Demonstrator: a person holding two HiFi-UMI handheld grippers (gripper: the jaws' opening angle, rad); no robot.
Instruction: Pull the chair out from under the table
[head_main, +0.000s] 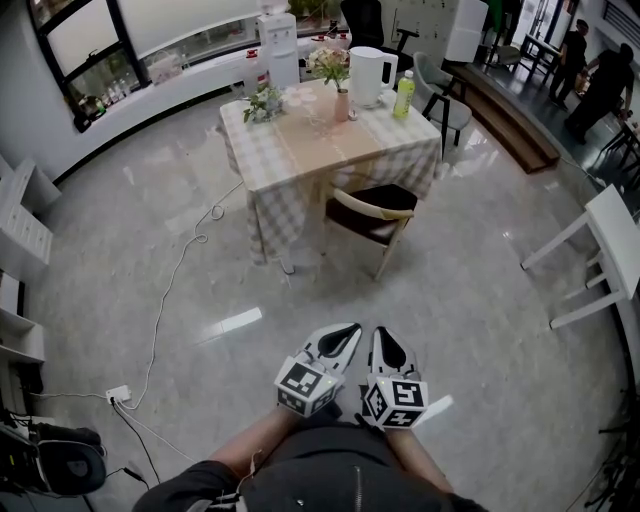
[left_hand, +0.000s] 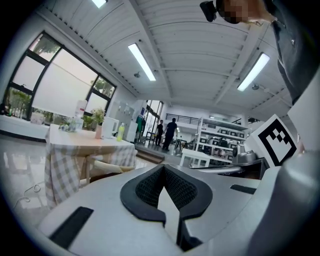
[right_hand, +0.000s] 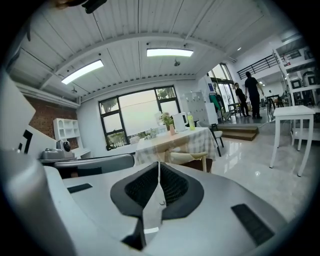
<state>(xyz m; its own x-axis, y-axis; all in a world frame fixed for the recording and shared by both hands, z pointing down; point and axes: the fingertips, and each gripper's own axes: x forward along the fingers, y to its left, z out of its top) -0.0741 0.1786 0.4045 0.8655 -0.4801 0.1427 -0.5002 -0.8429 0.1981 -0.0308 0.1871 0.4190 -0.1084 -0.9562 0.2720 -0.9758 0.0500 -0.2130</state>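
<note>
Well ahead of the jaws, chair (head_main: 372, 215)

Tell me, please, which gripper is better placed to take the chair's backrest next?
Right, narrowly. Both are shut, empty and far from the chair, but the right gripper points straight at it, while the left gripper aims slightly beside it.
</note>
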